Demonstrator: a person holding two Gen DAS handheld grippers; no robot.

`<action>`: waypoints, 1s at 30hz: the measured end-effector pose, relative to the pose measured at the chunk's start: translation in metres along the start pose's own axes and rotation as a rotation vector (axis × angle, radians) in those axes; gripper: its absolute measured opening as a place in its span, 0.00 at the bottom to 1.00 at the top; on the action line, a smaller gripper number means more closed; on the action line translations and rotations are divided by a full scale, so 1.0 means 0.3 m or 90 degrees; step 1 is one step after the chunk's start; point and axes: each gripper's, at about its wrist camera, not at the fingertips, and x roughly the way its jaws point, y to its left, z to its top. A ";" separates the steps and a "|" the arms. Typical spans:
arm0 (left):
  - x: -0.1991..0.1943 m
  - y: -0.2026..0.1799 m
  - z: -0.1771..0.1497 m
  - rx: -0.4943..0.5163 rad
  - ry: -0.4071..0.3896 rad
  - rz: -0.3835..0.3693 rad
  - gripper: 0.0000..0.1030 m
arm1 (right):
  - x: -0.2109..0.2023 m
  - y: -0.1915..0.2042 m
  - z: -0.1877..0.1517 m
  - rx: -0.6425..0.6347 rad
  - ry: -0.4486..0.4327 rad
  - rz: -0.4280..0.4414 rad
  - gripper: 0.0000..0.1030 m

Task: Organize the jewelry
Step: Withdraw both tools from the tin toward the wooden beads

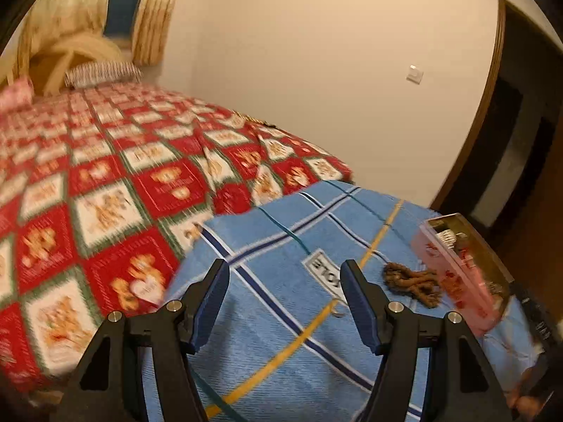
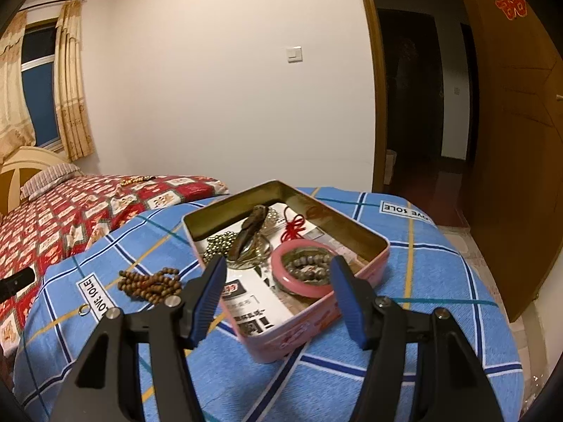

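Note:
A pink tin box [image 2: 316, 327] stands open on the blue checked cloth [image 2: 440, 281]. Inside lie a pink bangle [image 2: 281, 270], a bead bracelet [image 2: 309, 267], a metal bead chain [image 2: 218, 242], a dark carved pendant [image 2: 248, 234], a red cord knot [image 2: 293, 228] and printed paper. A brown bead string [image 2: 151, 283] lies on the cloth left of the box; it also shows in the left wrist view [image 1: 411, 283]. A small ring [image 2: 83, 310] lies near it. My right gripper [image 2: 278, 267] is open, over the box's near side. My left gripper [image 1: 281, 281] is open and empty above the cloth, left of the beads and the box [image 1: 457, 274].
A bed with a red patterned quilt [image 2: 70, 211] lies left and behind, with a striped pillow [image 2: 49, 176] and a bead string [image 2: 135, 180] on it. An open doorway [image 2: 422, 105] and a wooden door [image 2: 510, 140] stand to the right. The cloth's edge drops off at the right.

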 end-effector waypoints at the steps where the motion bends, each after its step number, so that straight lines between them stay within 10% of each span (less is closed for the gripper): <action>1: 0.000 0.009 0.001 -0.013 0.000 -0.021 0.63 | -0.002 0.005 -0.001 -0.003 -0.001 -0.001 0.67; 30: 0.076 -0.041 -0.020 0.057 0.087 0.067 0.64 | 0.102 0.285 -0.062 -0.121 0.141 0.165 0.67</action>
